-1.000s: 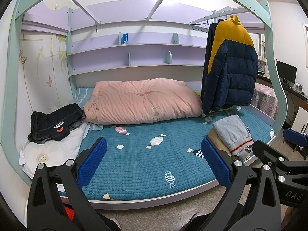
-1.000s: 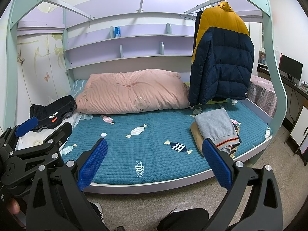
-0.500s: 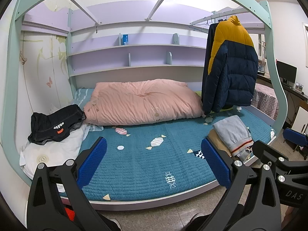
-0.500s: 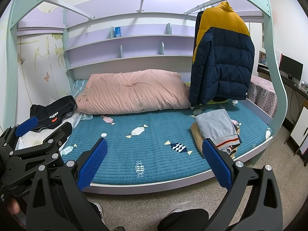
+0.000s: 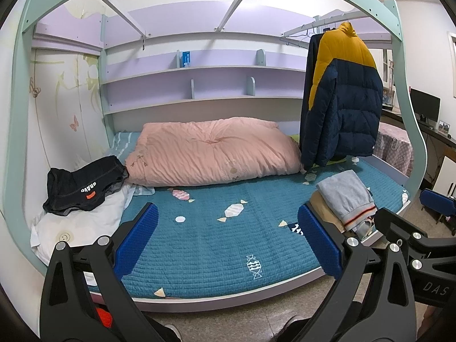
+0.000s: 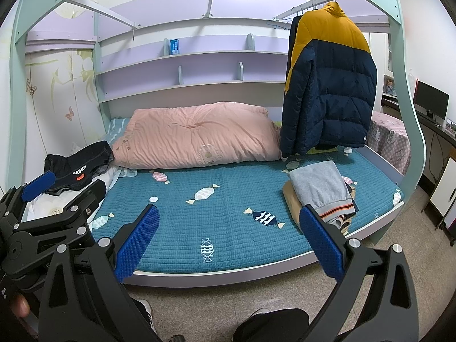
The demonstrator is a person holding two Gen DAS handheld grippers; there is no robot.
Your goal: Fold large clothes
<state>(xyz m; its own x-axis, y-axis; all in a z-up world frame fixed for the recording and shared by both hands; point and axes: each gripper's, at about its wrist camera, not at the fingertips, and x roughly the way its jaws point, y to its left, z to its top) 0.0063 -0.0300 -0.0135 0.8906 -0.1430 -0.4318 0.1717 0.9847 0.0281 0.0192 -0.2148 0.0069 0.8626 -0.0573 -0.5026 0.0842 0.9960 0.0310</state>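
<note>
Presently I hold both tools level in front of the bed, short of its teal quilted mattress cover point(image 5: 205, 245). The left gripper point(image 5: 228, 239) and the right gripper point(image 6: 228, 239) have their blue-padded fingers point(image 5: 136, 236) spread wide with nothing between them, ready to take cloth. The large garment to fold is, I judge, the navy and mustard-yellow puffer jacket point(image 6: 327, 85), which hangs from a rail at the right end of the bed, its hem just above the mattress. It hangs there so both shoulders can be reached. A stack of folded clothes topped by grey sweatpants point(image 6: 322, 191) lies below it near the bed edge, apparently as the finished pile. A black garment with white lettering point(image 5: 82, 182) sits crumpled on white bedding at the left. The middle of the cover lies bare, which serves as the folding surface. The rolled pink duvet point(image 5: 211, 151) lies against the back wall.
</note>
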